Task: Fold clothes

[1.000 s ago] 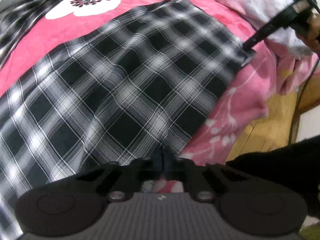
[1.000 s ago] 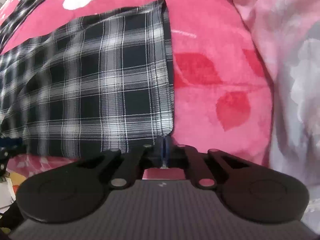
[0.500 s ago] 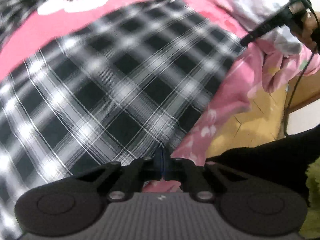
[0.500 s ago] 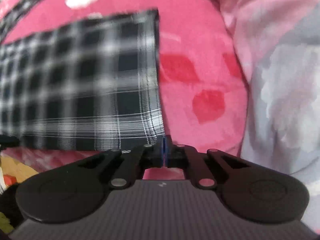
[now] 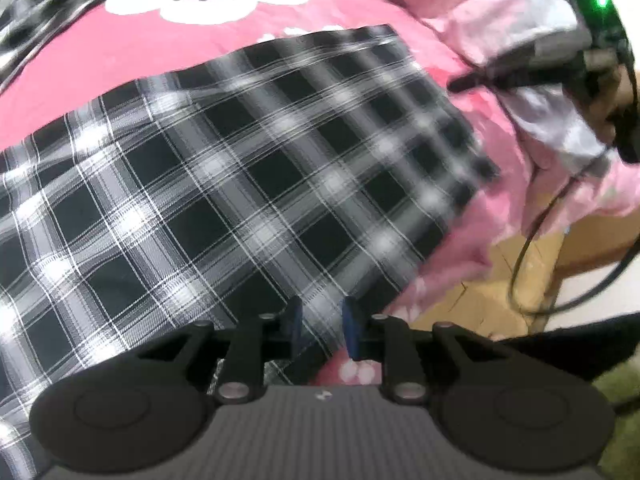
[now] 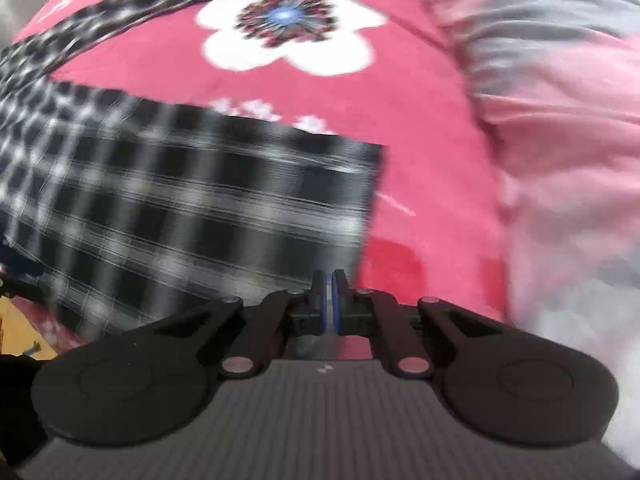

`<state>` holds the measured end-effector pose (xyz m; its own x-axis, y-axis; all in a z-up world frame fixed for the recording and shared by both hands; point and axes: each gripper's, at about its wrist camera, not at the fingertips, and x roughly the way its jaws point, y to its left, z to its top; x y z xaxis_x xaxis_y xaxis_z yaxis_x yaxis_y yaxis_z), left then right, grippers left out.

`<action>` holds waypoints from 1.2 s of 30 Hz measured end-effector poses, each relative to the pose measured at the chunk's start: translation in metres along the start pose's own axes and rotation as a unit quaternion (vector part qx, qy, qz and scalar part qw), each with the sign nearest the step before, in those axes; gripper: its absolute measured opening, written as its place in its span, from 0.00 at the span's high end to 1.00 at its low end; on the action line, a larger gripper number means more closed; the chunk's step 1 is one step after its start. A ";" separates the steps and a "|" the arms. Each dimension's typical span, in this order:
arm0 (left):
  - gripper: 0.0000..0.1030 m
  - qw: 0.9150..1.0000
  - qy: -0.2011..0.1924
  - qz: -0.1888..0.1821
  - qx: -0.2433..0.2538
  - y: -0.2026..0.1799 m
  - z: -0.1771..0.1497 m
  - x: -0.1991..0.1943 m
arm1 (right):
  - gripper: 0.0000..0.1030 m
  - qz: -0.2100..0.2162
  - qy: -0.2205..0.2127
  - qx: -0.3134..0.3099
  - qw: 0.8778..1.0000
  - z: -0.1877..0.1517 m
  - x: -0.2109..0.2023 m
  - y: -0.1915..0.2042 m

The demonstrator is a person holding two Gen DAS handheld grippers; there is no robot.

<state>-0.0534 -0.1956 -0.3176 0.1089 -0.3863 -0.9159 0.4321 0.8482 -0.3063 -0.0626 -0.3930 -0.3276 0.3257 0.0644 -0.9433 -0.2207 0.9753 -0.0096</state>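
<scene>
Left gripper (image 5: 321, 330): blue-padded jaws parted a little, the near edge of the black-and-white plaid cloth garment (image 5: 224, 184) lies between and under them; pads look off the fabric, so nothing clamped.

Right gripper (image 6: 330, 304): jaws pressed almost together, a thin pale sliver between the blue pads. It sits at the garment's near right corner (image 6: 224, 216), but this view is motion-blurred and I cannot tell whether fabric is pinched.

Garment lies spread flat on the pink fleece blanket with a big white flower print (image 5: 120, 52), reaching the near edge of the bed. Its right edge runs straight away from the right gripper; its far corner stops short of the white flower (image 6: 288, 36).

In the left wrist view the right gripper shows as a blurred dark tool (image 5: 532, 76) in a person's hand (image 5: 616, 100), tip just off the garment's right edge, green light on top.

Right of the garment: rumpled pale pink and grey quilt (image 6: 560, 120). Far left corner of the bed: another crumpled black-and-white checked cloth (image 6: 80, 32). Past the near edge, wooden floor (image 5: 472, 300) and a dark cable (image 5: 532, 240).
</scene>
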 end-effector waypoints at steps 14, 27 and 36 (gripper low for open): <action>0.76 0.999 0.040 0.022 -0.001 0.002 -0.003 0.020 | 0.95 0.036 -0.008 -0.038 0.999 0.040 0.038 -0.023; 0.66 0.999 0.047 0.011 -0.023 0.014 0.001 0.017 | 0.93 0.051 -0.028 -0.125 0.990 0.083 0.061 -0.034; 0.66 0.998 0.063 0.019 -0.005 0.018 0.005 0.017 | 0.93 0.055 -0.023 -0.159 0.985 0.062 0.061 -0.033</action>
<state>-0.0392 -0.1883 -0.3370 0.0109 -0.3058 -0.9520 0.4214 0.8648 -0.2730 0.0215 -0.4083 -0.3644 0.3223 0.1831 -0.9288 -0.5322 0.8464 -0.0178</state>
